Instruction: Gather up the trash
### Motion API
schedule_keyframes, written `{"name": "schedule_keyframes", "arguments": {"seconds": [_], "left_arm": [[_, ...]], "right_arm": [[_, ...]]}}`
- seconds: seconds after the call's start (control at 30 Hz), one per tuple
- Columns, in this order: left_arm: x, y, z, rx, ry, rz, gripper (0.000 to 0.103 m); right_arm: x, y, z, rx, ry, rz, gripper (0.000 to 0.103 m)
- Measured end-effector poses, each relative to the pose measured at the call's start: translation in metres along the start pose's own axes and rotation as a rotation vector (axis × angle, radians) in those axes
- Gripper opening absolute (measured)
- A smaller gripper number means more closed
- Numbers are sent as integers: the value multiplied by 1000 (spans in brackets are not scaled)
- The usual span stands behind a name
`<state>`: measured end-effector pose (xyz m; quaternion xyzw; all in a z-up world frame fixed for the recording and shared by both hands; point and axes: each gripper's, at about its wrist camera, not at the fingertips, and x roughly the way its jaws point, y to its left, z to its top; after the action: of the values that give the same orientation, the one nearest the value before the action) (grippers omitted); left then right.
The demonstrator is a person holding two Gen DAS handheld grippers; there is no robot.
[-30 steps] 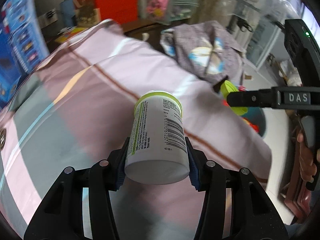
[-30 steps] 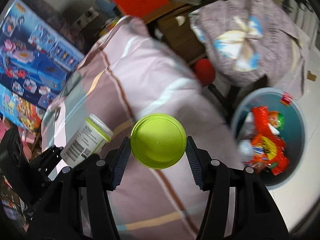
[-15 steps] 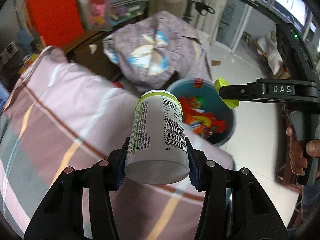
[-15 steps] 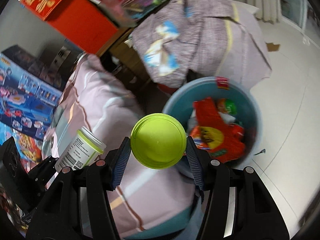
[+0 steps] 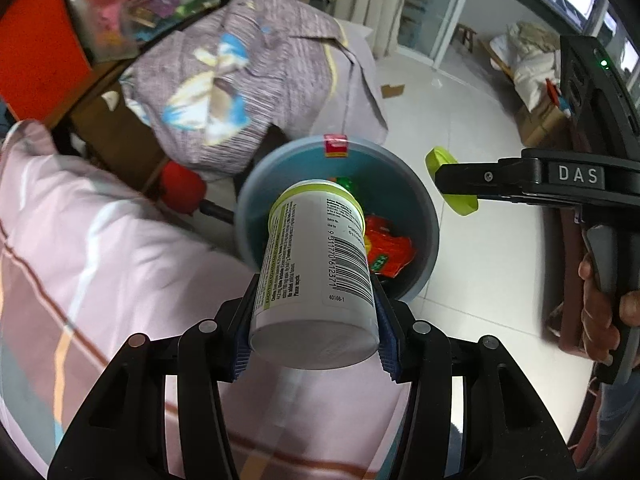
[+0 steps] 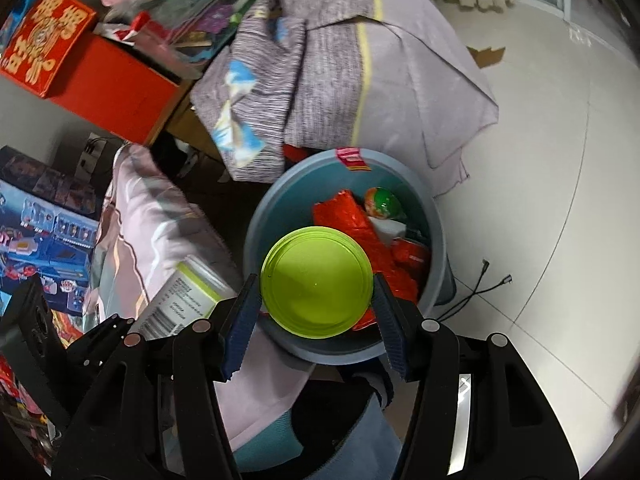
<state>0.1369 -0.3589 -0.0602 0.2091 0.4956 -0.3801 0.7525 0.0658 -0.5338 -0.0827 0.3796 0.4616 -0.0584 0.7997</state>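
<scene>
Left claw [image 5: 314, 344] is clamped on a white plastic bottle [image 5: 316, 268] with barcode label. Right claw [image 6: 316, 316] grips a round lime-green lid [image 6: 316, 282]. Both hang over a blue-grey round bin [image 6: 260, 216] holding red wrappers [image 6: 348, 216].

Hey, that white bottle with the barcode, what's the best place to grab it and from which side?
Across the lower body near the base, as the left claw does now. The white bottle is a straight-walled cylinder, so the pads sit flat on opposite sides; coming from the base end leaves the open mouth facing the blue bin.
</scene>
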Motion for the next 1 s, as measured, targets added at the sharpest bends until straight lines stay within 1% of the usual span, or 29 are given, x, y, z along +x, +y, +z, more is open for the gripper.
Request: {"name": "schedule_keyframes", "arguments": {"seconds": [0.2,0.23,0.33,0.43,0.53,0.77,0.8,0.83,0.87,1.0], "left_arm": [[33,-10,12,2,60,-42,52],[38,-11,12,-1,72,-49,54],[47,-12,12,-4,85,-52,69],[49,-11,7,-7,92,-36,82],[47,-7,3,-22,88,-33,91],[38,6,-7,-76,85,-26,92],[36,7,-8,-79,82,-24,92],[34,8,-9,-82,80,-23,92],[33,9,-9,-83,79,-22,92],[26,11,-11,-87,63,-13,93]], "right_arm": [[14,-15,3,29,28,-14,54],[16,-16,3,31,32,-16,54],[22,-19,5,37,46,-21,54],[29,-20,7,41,57,-26,54],[34,-19,8,42,67,-30,54],[47,-7,9,20,90,-41,54],[49,-5,9,20,93,-40,56],[50,-3,9,20,98,-37,64],[51,-1,8,21,103,-33,69],[51,1,7,28,106,-38,72]]}}
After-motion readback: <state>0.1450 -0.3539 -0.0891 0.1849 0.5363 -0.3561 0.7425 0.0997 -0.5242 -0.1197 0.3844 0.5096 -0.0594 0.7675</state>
